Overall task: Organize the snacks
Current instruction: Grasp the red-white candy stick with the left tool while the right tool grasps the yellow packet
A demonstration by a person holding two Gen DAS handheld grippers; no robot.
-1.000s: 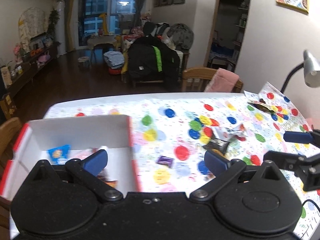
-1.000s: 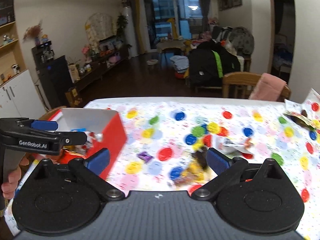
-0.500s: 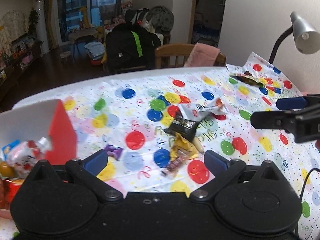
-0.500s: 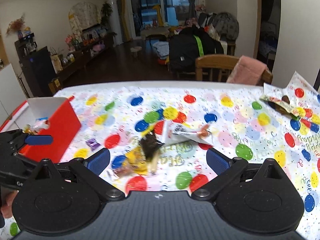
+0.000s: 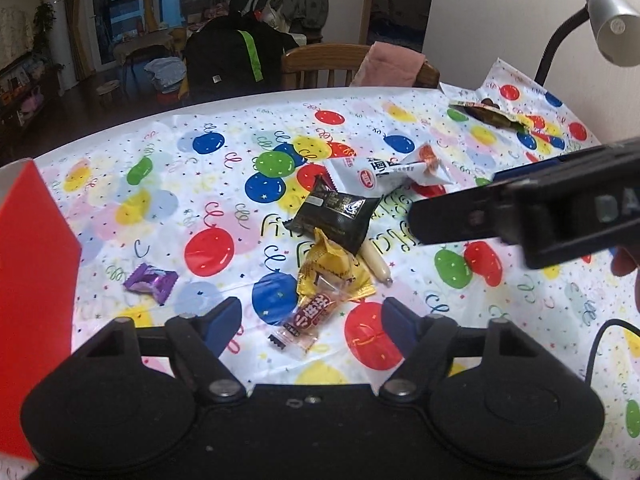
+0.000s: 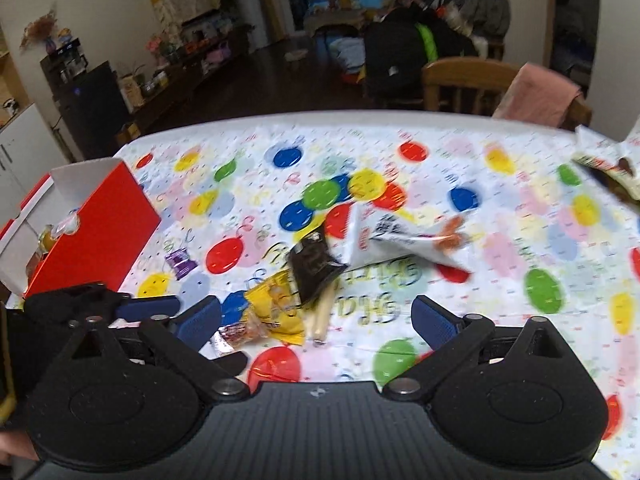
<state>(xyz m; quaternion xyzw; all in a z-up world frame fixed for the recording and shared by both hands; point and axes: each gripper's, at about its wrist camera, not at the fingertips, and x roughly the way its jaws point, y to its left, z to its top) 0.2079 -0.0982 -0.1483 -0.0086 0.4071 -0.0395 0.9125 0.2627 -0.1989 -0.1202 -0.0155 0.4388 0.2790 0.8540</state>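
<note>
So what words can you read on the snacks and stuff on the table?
"Ha…": start of a curly greeting on the tablecloth, mostly hidden under the snacks.
White packet: black characters and a red logo, too blurred to read.
Black packet: small label, too small to read.
Clear-wrapped candy: white characters on red, not readable.
Yellow packet, purple candy: nothing readable.
</note>
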